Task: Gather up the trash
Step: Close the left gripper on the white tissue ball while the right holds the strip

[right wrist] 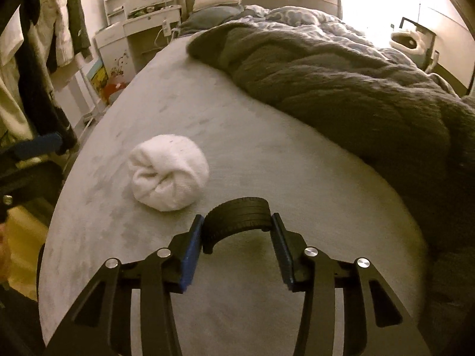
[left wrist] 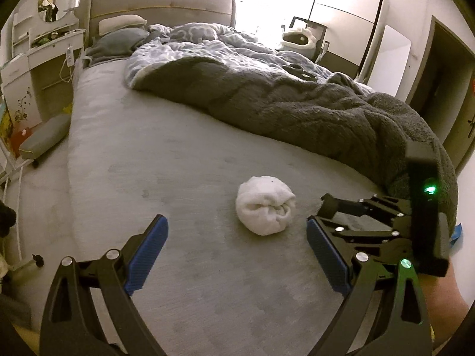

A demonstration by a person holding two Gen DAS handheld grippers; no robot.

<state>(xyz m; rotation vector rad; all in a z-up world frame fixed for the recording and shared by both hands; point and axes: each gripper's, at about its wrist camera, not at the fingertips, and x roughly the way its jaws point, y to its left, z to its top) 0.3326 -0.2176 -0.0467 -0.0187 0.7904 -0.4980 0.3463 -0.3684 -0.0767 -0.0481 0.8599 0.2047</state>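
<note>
A: Blue pads (right wrist: pixel 190 255) of right gripper (right wrist: pixel 237 237)?
B: Pinching a black curved ribbed piece (right wrist: pixel 237 218) between them, low over grey bed sheet (right wrist: pixel 237 154).
A: Left gripper (left wrist: pixel 234 237)?
B: Spread wide, nothing held. White balled-up wad (left wrist: pixel 265 204) sits on the sheet just beyond it, left of the black piece.
A: Farther out?
B: Dark fleece blanket (left wrist: pixel 297 103) on the right, pillows (left wrist: pixel 118 29) at far headboard.

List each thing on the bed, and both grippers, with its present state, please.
White rolled cloth ball: lying free on the sheet, untouched.
Black ribbed curved piece: between the right gripper's pads.
Right gripper: shut on the piece.
Left gripper: open, empty.
Grey fleece blanket: rumpled, pushed aside.
</note>
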